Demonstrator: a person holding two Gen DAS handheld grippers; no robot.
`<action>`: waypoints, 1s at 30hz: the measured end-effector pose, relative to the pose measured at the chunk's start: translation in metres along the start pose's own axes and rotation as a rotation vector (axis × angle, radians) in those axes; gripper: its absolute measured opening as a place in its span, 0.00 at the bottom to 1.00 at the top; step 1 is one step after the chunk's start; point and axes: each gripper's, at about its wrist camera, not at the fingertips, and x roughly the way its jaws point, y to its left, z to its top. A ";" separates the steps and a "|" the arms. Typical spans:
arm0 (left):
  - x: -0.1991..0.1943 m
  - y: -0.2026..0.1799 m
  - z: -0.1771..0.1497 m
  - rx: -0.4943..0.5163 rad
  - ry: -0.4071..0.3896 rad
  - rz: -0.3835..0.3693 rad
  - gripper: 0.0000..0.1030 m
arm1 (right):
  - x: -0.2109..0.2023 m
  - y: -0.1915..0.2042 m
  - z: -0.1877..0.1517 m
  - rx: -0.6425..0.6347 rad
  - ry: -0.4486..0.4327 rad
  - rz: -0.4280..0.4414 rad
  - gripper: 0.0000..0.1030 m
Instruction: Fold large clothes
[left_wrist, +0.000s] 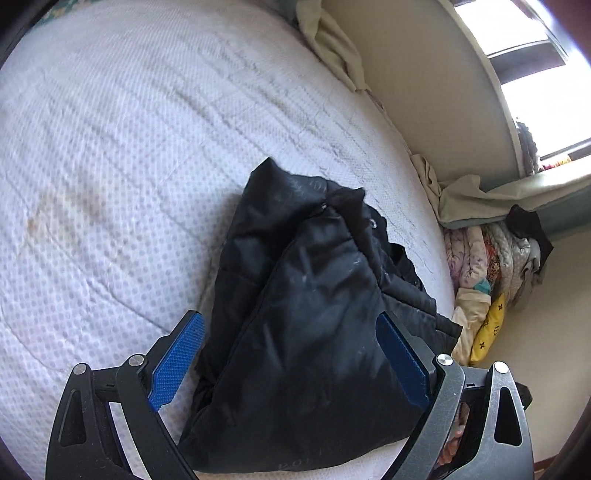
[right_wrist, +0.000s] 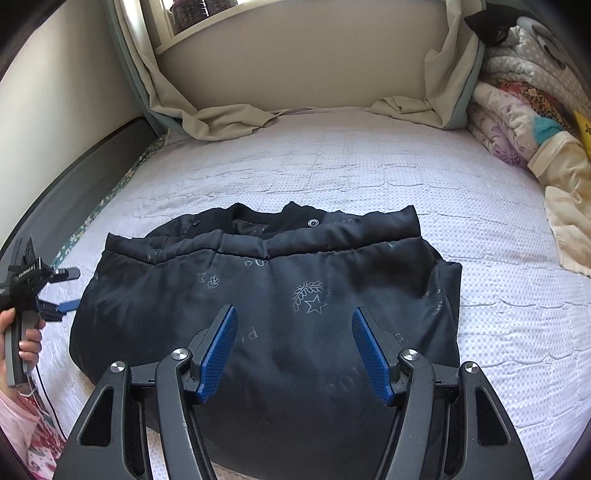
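**Black jacket folded on the bed, both claws spread above it**

The black padded jacket lies folded into a squat bundle on the white dotted mattress, filling the lower middle of the right wrist view, collar and snap buttons toward the top of the frame. The right gripper hangs over its near half at bottom centre, blue pads wide apart with nothing pinched between them; the fabric shows through the gap, and I cannot tell whether the tips touch it.

At the left edge of that view a hand holds the left gripper just beside the jacket's left side, its fingers parted and clear of the cloth.

In the left wrist view the jacket runs from centre to bottom, between that gripper's spread pads. A heap of folded bedding sits at the right, curtains above it.
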 end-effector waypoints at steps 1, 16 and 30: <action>0.002 0.002 0.001 -0.009 0.005 0.001 0.93 | 0.001 -0.001 0.000 0.010 0.004 0.006 0.61; 0.058 0.027 -0.010 -0.122 0.119 -0.175 0.99 | -0.006 -0.010 -0.001 0.056 0.002 0.038 0.61; 0.063 0.010 -0.018 -0.073 0.120 -0.229 0.51 | 0.000 -0.013 -0.002 0.102 0.029 0.070 0.61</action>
